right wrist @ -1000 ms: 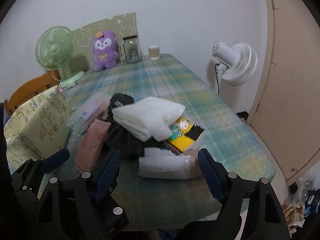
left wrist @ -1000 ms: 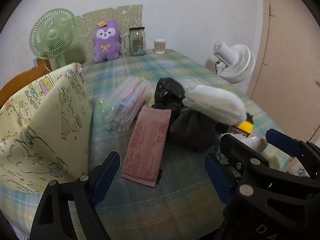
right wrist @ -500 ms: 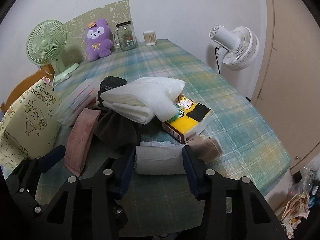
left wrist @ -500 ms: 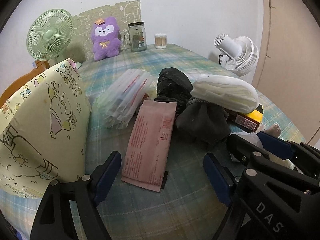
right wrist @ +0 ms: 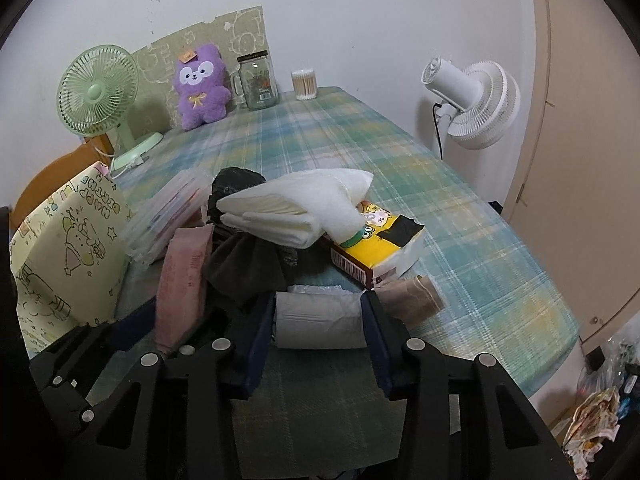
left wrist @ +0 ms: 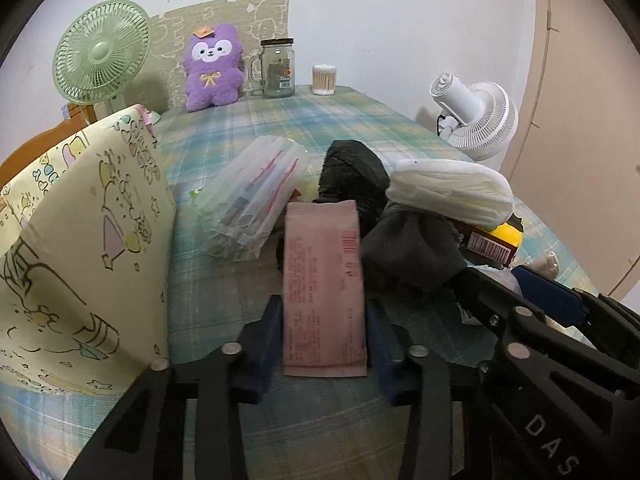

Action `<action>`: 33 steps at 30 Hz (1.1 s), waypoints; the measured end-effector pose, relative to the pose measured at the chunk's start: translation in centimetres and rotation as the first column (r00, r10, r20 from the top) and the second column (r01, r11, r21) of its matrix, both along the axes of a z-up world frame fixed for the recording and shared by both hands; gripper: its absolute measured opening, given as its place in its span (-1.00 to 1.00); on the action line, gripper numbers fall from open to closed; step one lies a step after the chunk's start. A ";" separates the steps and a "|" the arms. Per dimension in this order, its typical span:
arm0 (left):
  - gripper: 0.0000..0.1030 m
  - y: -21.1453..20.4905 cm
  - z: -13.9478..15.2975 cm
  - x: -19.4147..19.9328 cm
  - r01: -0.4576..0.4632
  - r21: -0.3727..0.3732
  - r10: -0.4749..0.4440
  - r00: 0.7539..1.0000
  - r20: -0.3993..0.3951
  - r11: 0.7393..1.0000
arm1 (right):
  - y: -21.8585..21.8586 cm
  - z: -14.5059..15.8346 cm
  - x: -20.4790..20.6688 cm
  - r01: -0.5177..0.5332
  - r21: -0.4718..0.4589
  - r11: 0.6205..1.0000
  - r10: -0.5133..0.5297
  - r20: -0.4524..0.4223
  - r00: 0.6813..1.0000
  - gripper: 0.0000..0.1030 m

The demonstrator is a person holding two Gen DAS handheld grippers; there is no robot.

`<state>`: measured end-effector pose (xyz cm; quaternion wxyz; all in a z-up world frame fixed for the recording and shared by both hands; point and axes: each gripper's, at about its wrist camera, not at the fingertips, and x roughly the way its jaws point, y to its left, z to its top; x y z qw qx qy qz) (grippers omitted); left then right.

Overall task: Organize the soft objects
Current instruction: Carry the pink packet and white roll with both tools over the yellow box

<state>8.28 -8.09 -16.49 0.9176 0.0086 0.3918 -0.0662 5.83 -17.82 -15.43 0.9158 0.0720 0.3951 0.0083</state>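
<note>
The pink packet, long axis running away along the left gripper, is clamped at its near end, while the white roll is pinched crosswise by the right gripper on the table.

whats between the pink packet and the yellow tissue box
In the right wrist view, a dark grey cloth lies bunched between the pink packet and the yellow tissue box, under the folded white towel.

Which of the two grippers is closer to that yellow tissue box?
The right gripper. It is clamped on a white packet lying just in front of the yellow tissue box. The left gripper grips the pink packet, farther off beyond the dark cloth.
</note>
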 end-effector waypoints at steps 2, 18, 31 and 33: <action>-0.24 0.2 0.1 -0.1 -0.002 -0.010 0.002 1.000 -0.007 1.000 | 0.1 0.3 -0.2 0.002 -0.003 1.000 -0.002 0.006 1.000 -0.10; -0.25 0.5 4.1 -2.4 -0.005 -0.037 0.007 0.997 0.071 0.999 | 0.9 4.6 -2.5 -0.001 -0.020 1.000 0.004 0.115 0.993 -0.10; -0.25 0.2 8.2 -2.9 -0.016 -0.035 0.021 0.990 0.142 0.999 | 1.1 8.7 -2.6 -0.022 -0.019 1.000 0.026 0.198 0.980 -0.10; -0.25 0.2 8.7 -2.8 -0.018 -0.034 0.023 0.989 0.147 0.999 | 1.1 9.1 -2.6 -0.022 -0.019 1.000 0.025 0.206 0.978 -0.10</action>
